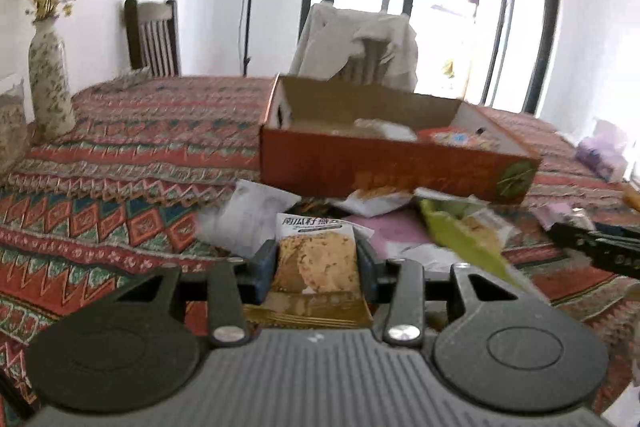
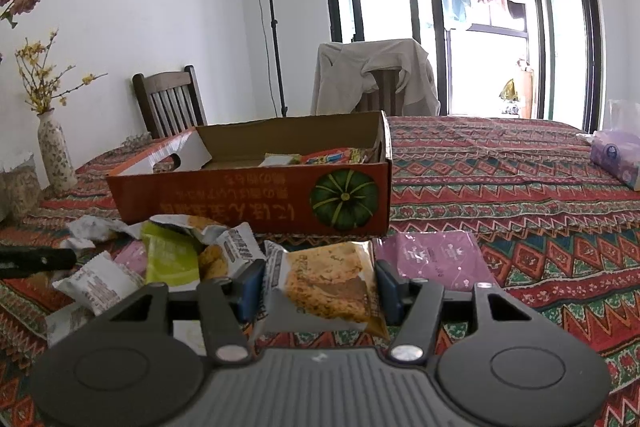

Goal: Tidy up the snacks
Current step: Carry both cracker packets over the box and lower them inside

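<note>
An orange cardboard box (image 1: 400,171) with a pumpkin picture (image 2: 344,199) stands open on the patterned tablecloth, with a few snack packets inside. In front of it lies a loose pile of snack packets (image 2: 172,255). My left gripper (image 1: 316,255) is shut on an oat cookie packet (image 1: 320,263), held above the cloth just short of the pile. My right gripper (image 2: 318,279) is shut on another cookie packet (image 2: 328,283), to the right of the pile and in front of the box. Each wrist view shows the other gripper's black finger at its edge.
A flowered vase (image 1: 50,83) with yellow twigs stands at the table's left end. A purple tissue pack (image 2: 616,155) sits far right, and a flat purple packet (image 2: 436,259) lies beside my right gripper. Two chairs (image 2: 172,99) stand behind the table, one draped with cloth.
</note>
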Action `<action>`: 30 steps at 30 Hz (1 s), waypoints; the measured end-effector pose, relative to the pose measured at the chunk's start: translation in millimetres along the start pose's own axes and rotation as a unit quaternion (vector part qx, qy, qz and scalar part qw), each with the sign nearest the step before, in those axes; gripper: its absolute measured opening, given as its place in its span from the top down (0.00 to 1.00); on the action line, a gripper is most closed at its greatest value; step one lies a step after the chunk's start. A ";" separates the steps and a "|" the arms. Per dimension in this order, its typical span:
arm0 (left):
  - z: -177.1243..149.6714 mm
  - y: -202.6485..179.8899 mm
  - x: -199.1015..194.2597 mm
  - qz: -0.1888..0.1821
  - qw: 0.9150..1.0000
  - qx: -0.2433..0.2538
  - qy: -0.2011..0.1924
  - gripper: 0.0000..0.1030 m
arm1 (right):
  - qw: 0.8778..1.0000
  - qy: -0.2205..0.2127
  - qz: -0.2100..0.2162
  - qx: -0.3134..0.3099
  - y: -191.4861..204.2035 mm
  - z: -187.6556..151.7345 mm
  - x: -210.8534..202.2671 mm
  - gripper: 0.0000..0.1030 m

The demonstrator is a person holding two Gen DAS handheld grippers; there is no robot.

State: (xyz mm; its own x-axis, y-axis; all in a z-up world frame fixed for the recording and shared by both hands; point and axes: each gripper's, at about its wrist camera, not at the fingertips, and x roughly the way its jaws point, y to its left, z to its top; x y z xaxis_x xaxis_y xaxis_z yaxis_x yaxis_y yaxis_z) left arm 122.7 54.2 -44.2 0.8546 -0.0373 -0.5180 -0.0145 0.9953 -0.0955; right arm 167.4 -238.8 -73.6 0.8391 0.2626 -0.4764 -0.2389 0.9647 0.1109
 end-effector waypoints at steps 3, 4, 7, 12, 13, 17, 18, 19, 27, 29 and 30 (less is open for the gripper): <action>6.5 -5.5 -6.8 -0.006 1.000 0.004 -0.017 0.58 | 1.000 -0.006 -0.002 -0.001 -0.1 3.3 -0.9 0.44; 8.9 -7.7 -8.1 -0.008 1.000 0.005 -0.022 0.58 | 1.000 -0.008 -0.002 -0.002 0.3 5.0 -1.2 0.44; 19.1 -10.9 -7.3 -0.011 0.999 0.009 -0.034 0.58 | 1.000 -0.017 -0.004 -0.005 1.0 11.5 -1.5 0.44; 37.9 -16.4 -0.1 -0.010 0.999 0.014 -0.049 0.58 | 0.999 -0.038 -0.007 -0.008 0.9 28.7 -0.3 0.44; 42.1 -17.2 2.1 -0.010 0.999 0.014 -0.051 0.58 | 0.999 -0.042 -0.007 -0.008 0.4 32.8 0.5 0.44; 60.5 -20.0 12.0 -0.007 0.998 0.015 -0.062 0.58 | 0.998 -0.058 -0.009 -0.010 -0.6 52.7 7.8 0.44; 65.6 -19.3 15.6 -0.006 0.998 0.014 -0.064 0.58 | 0.998 -0.061 -0.008 -0.010 -0.6 58.9 10.4 0.44; 70.8 -20.0 18.8 -0.006 0.998 0.014 -0.066 0.58 | 0.998 -0.064 -0.005 -0.011 -0.3 65.2 13.4 0.44; 102.0 -23.5 45.1 0.000 0.997 0.011 -0.071 0.58 | 0.996 -0.078 0.007 -0.033 11.4 108.5 40.6 0.44; 110.4 -23.9 54.7 0.002 0.998 0.007 -0.070 0.58 | 0.996 -0.077 0.010 -0.033 14.8 118.2 50.7 0.44; 114.2 -24.6 59.6 0.002 0.998 0.006 -0.070 0.58 | 0.997 -0.076 0.010 -0.032 16.4 122.7 56.5 0.44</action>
State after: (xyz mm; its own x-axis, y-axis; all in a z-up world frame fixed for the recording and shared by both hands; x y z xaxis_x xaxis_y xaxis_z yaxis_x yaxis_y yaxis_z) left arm 233.3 37.6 24.4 0.9184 -0.0205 -0.3950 -0.0137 0.9964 -0.0835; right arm 270.9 -205.6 8.3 0.8966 0.2870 -0.3373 -0.2836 0.9570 0.0605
